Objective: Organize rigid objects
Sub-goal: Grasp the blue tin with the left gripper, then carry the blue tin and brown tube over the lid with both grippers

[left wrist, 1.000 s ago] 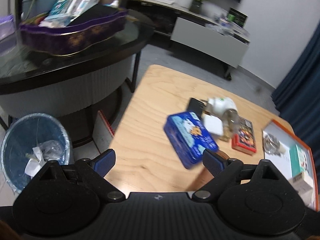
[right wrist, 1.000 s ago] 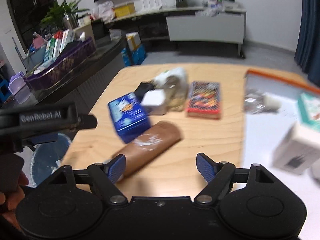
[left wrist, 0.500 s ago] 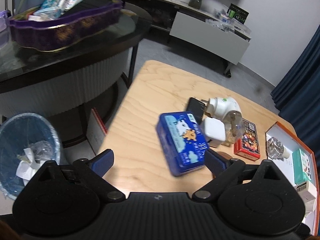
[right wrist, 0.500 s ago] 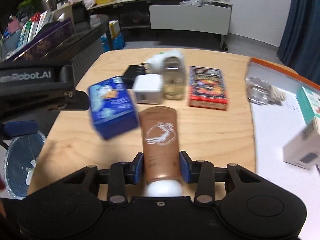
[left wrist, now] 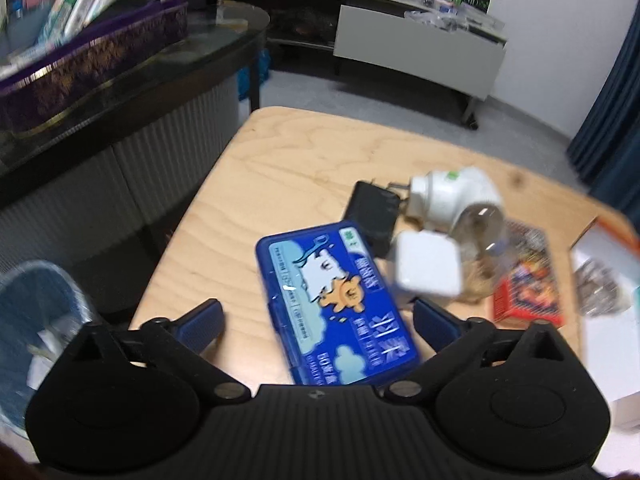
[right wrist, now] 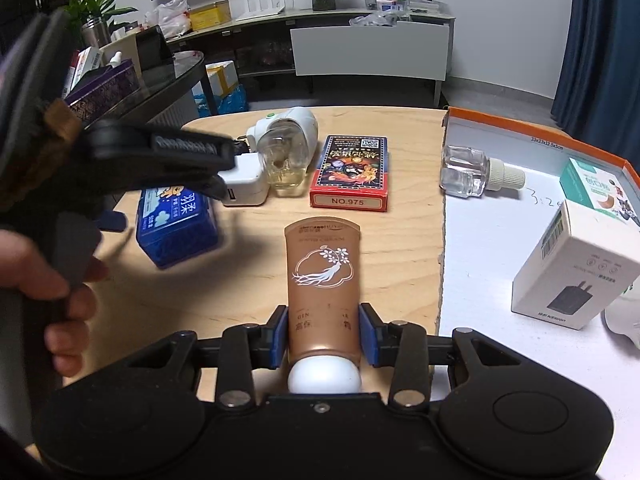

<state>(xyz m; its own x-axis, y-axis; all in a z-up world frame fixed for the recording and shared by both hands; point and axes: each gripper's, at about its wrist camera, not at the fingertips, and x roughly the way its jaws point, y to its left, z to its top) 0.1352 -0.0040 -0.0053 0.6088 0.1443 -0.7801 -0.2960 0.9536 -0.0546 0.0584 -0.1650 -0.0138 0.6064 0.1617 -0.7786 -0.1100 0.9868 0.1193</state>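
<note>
Two claws over a pale wooden tabletop point(right wrist: 400, 240): right claw point(right wrist: 323, 334) is clamped on the brown tube point(right wrist: 323, 276), white cap toward the camera, near the tabletop's near edge. Left claw point(left wrist: 316, 326) hangs spread wide above the blue tin point(left wrist: 336, 304) by the left edge. An orange-rimmed tray point(right wrist: 500, 240) covers the right side. Behind: dark glass table point(left wrist: 140, 68), grey floor, white cabinet point(right wrist: 370, 54).

Your tube point(right wrist: 323, 276) lies on the table point(right wrist: 400, 240), card box point(right wrist: 351, 174) behind it, tin point(right wrist: 176, 224) off to its left, charger point(right wrist: 245, 180) behind the tin, tray point(right wrist: 500, 264) on the right.
</note>
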